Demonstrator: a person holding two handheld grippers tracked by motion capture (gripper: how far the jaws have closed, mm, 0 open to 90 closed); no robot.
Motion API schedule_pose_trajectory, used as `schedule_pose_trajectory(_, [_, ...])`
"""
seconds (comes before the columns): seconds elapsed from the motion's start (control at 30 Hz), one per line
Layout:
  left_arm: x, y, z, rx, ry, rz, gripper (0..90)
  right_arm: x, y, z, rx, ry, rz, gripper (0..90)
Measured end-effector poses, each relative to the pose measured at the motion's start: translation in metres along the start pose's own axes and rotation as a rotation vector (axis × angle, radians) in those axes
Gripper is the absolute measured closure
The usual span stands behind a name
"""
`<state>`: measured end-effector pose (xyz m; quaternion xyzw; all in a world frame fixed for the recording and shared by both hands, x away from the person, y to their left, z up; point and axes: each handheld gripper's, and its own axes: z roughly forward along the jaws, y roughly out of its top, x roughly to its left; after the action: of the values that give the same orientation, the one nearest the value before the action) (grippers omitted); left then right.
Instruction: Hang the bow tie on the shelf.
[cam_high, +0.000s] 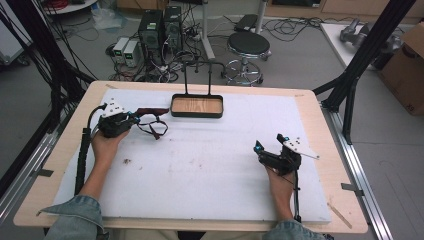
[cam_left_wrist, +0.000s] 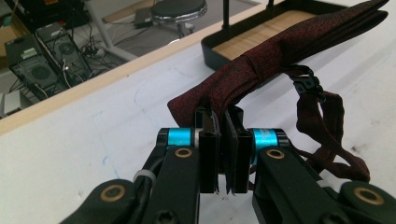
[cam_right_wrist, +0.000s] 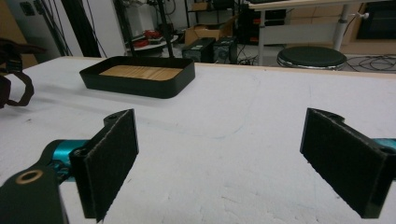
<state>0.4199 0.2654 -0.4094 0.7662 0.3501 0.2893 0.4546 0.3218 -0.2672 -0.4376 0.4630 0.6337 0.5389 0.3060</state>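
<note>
A dark red bow tie (cam_high: 150, 113) with a looped strap (cam_high: 156, 129) hangs just above the white mat at the left. My left gripper (cam_high: 134, 118) is shut on one end of it; in the left gripper view the bow tie (cam_left_wrist: 275, 56) stretches away from the closed jaws toward the tray, its strap and black clasp (cam_left_wrist: 308, 84) drooping to the right. My right gripper (cam_high: 258, 148) rests low over the mat at the right, open, with nothing between its pads (cam_right_wrist: 112, 158). A black tray (cam_high: 197, 106) with a wooden floor sits at the mat's far middle.
The tray (cam_right_wrist: 140, 81) carries a tall black wire stand (cam_high: 202, 70) at its back. Small dark specks (cam_high: 127, 161) lie on the mat. Beyond the table's far edge stand a stool (cam_high: 248, 47) and computer towers (cam_high: 160, 27). A black frame post (cam_high: 367, 50) rises at the right.
</note>
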Motion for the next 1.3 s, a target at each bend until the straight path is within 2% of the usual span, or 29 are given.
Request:
schedule_pose_trajectory(0.23, [-0.004,0.017,-0.002,-0.045,0.003,-0.006,85.1,-0.001,0.0,0.0,-0.003,0.003,0.002,10.5])
schedule_pose_trajectory(0.33, [-0.005,0.027,0.0,-0.076,-0.001,-0.015,85.0,-0.001,0.0,0.0,-0.006,0.002,0.005,10.5])
schedule_pose_trajectory(0.47, [-0.005,0.044,0.004,-0.104,-0.006,-0.003,84.9,-0.001,0.0,0.0,-0.007,0.007,0.008,10.5])
schedule_pose_trajectory(0.67, [0.002,0.074,0.011,-0.16,0.015,-0.014,84.9,-0.001,0.0,0.001,-0.006,0.009,0.009,10.5])
schedule_pose_trajectory(0.8, [0.007,0.086,0.017,-0.184,0.018,-0.038,84.8,-0.002,0.0,0.001,-0.004,0.013,0.008,10.5])
schedule_pose_trajectory(0.97, [0.014,0.096,0.026,-0.2,0.004,-0.059,84.5,-0.002,0.0,0.001,-0.005,0.014,0.011,10.5])
schedule_pose_trajectory(1.2, [0.019,0.108,0.036,-0.245,0.026,-0.09,84.4,-0.003,0.0,0.001,-0.004,0.015,0.012,10.5])
schedule_pose_trajectory(1.3, [0.02,0.11,0.043,-0.238,0.037,-0.092,84.2,-0.003,0.0,0.001,-0.004,0.015,0.015,10.6])
